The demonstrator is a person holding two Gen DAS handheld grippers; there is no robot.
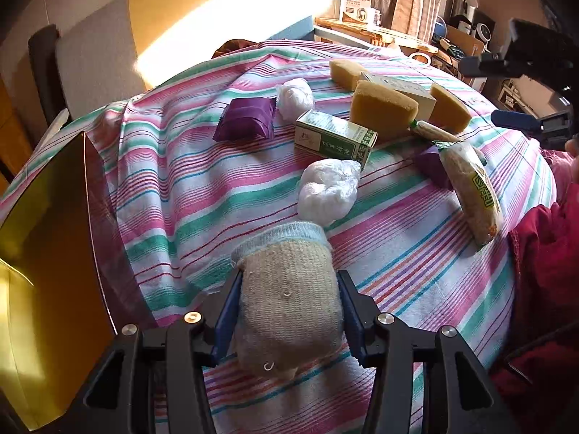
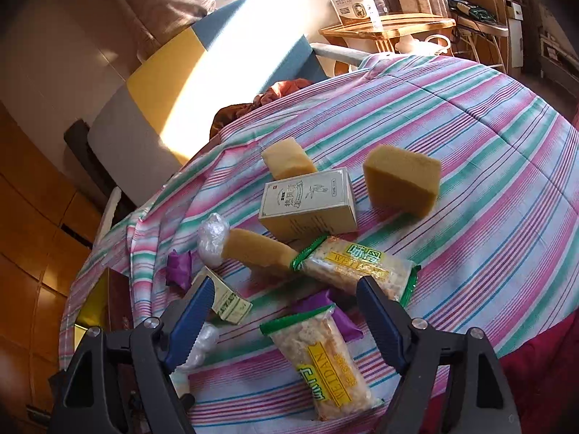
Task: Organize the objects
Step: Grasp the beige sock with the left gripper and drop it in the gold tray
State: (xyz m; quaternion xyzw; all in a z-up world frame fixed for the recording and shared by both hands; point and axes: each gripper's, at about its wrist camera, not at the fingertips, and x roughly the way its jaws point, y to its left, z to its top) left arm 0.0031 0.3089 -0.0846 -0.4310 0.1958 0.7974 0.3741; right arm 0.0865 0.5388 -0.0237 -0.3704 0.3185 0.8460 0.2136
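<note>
Over striped pink-and-green tablecloth (image 1: 224, 181): left gripper (image 1: 287, 311) clamped on rolled beige knitted sock (image 1: 286, 289), awaiting placement; right gripper (image 2: 282, 311) agape above clear-wrapped rice-cracker packet (image 2: 325, 365), apparently lining up for pickup.

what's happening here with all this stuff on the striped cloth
A person is sorting small things on a table under a striped cloth, with a gripper in each hand. The left gripper is closed on a rolled knit glove, just above the cloth. The right gripper stands open over a snack packet and holds nothing. Sponges, two small boxes, plastic-wrapped balls and purple packets lie scattered around.
</note>
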